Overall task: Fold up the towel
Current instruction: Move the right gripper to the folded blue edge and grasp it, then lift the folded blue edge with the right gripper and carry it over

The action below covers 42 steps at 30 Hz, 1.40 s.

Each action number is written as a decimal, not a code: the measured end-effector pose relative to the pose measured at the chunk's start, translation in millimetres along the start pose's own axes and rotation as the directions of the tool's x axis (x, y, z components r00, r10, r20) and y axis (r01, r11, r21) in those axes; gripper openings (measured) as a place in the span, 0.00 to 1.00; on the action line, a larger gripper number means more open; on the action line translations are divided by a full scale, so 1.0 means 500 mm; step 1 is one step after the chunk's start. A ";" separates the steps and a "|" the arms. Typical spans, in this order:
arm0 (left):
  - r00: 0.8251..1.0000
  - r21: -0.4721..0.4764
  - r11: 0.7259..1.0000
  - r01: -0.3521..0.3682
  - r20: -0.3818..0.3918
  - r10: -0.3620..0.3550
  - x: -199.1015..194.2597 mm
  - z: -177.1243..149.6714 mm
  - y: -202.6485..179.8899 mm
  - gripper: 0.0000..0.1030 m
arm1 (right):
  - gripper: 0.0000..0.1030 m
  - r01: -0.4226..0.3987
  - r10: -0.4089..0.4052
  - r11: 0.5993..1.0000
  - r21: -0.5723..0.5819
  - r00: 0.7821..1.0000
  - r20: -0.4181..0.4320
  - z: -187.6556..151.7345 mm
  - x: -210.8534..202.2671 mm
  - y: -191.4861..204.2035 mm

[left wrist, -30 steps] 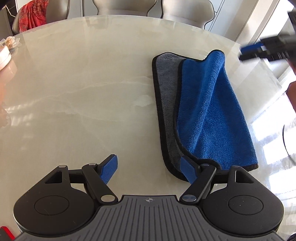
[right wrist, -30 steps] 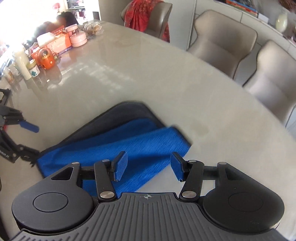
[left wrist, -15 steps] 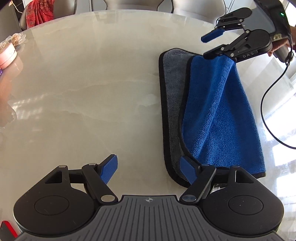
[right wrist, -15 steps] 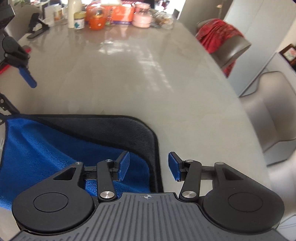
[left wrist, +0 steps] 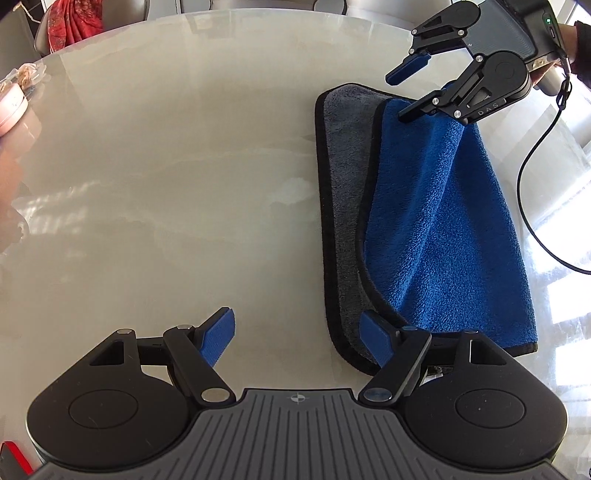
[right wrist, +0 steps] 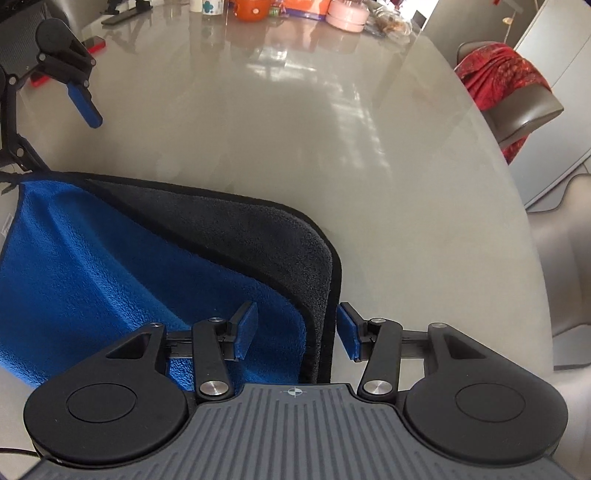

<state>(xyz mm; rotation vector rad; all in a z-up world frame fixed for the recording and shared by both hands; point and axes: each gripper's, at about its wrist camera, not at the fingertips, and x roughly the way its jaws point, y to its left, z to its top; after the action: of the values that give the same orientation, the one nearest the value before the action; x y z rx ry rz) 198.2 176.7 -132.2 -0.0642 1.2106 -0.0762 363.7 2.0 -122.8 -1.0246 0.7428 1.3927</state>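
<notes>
A blue-and-grey towel (left wrist: 436,221) lies partly folded on a glossy worktop (left wrist: 166,184). Left gripper (left wrist: 299,332) and right gripper (right wrist: 295,328) straddle opposite towel corners, jaws wide apart, holding nothing.

Black linkages — blue-padded fingers (left wrist: 220,336)

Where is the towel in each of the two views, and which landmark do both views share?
Left wrist: towel lies right of centre, its far end under the right gripper.
Right wrist: towel fills the lower left.
Shared landmark: red cloth on a chair.
</notes>
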 end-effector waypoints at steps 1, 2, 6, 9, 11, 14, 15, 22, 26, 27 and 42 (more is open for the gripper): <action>1.000 0.003 1.000 -0.003 -0.002 0.003 0.000 -0.001 0.000 0.76 | 0.49 -0.006 0.006 1.000 0.000 1.000 -0.006 0.002 0.002 -0.002; 1.000 0.006 1.000 -0.003 -0.001 0.003 -0.002 -0.001 -0.001 0.76 | 0.49 -0.011 0.011 1.000 0.003 1.000 -0.010 0.004 0.004 -0.003; 1.000 0.014 1.000 0.002 0.006 -0.002 -0.010 -0.003 -0.006 0.76 | 0.49 -0.040 0.040 0.999 0.016 0.999 -0.031 0.015 0.009 -0.008; 1.000 0.023 1.000 0.005 0.006 -0.005 -0.011 -0.004 -0.012 0.76 | 0.49 -0.062 0.066 0.996 0.066 0.996 -0.055 0.023 0.017 -0.021; 1.000 0.028 1.000 0.001 0.003 -0.001 -0.008 -0.004 -0.014 0.76 | 0.49 -0.080 0.086 0.993 0.092 0.994 -0.072 0.029 0.020 -0.032; 1.000 0.023 1.000 0.002 0.002 -0.002 -0.007 -0.006 -0.014 0.76 | 0.53 -0.080 0.090 0.992 0.099 0.990 -0.106 0.044 0.025 -0.036; 1.000 0.021 1.000 0.002 0.002 -0.002 -0.005 -0.006 -0.013 0.76 | 0.54 -0.074 0.083 0.994 0.084 0.991 -0.108 0.048 0.025 -0.033; 1.000 0.010 1.000 -0.001 0.002 0.001 -0.001 -0.011 -0.008 0.76 | 0.32 -0.112 0.122 0.989 0.093 0.988 -0.099 0.055 0.022 -0.028; 1.000 0.012 1.000 -0.003 -0.001 0.003 0.003 -0.013 -0.010 0.76 | 0.28 -0.124 0.137 0.983 0.133 0.986 -0.092 0.053 0.024 -0.034; 1.000 0.012 1.000 -0.004 -0.002 0.004 0.003 -0.012 -0.010 0.76 | 0.16 -0.132 0.146 0.980 0.146 0.985 -0.089 0.054 0.025 -0.037; 0.999 0.046 0.999 0.010 -0.033 -0.008 -0.024 0.000 -0.028 0.76 | 0.08 -0.060 0.067 0.990 0.125 0.996 -0.052 0.070 -0.021 0.003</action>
<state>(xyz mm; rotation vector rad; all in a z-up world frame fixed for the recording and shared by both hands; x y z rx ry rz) 193.9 163.8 -119.7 -0.0280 1.2411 -0.1137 356.0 29.1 -99.2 -0.9537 0.8991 1.3588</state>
